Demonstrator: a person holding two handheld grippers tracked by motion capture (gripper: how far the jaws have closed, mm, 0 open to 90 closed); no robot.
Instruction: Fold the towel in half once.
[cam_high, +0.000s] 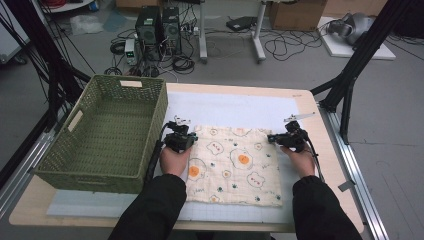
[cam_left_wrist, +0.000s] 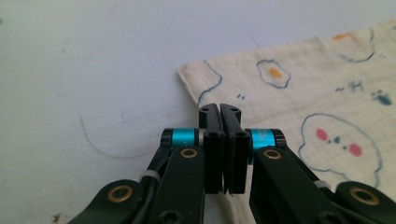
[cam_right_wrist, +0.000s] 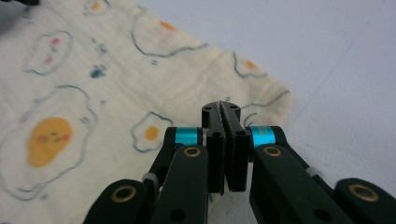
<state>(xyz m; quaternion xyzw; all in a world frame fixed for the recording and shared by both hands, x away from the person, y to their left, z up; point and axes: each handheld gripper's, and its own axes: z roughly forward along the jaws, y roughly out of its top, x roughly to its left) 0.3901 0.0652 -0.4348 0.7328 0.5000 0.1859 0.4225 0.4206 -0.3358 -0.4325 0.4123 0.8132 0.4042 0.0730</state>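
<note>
A cream cloth (cam_high: 234, 165) with fried-egg and cloud drawings lies flat on the white mat (cam_high: 235, 107) that covers the table (cam_high: 327, 165). It sits in the middle of the table, a bit toward the near edge. The left hand-held gripper (cam_high: 186, 134) is at the cloth's far left corner, and the right hand-held gripper (cam_high: 278, 138) is at its far right corner.

From the high view you can see both hands, both dark sleeves and the whole cloth at once. You can also see a green woven basket (cam_high: 107, 131) standing at the left side of the table, just beside the cloth, and boxes and cables on the floor behind the table. The jaws are too small there to tell how they stand.

The left gripper view comes in close. The two black jaws of the left hand-held gripper (cam_left_wrist: 219, 108) are pressed together, right at the cloth's (cam_left_wrist: 299, 107) corner edge. Whether cloth is pinched between them I cannot tell.

The right gripper view shows the right hand-held gripper (cam_right_wrist: 221, 106) with its jaws pressed together too, over the cloth (cam_right_wrist: 140, 79) near its corner. A big orange egg yolk drawing shows at the left of this view. Here too, I cannot tell if cloth is caught in the jaws.
</note>
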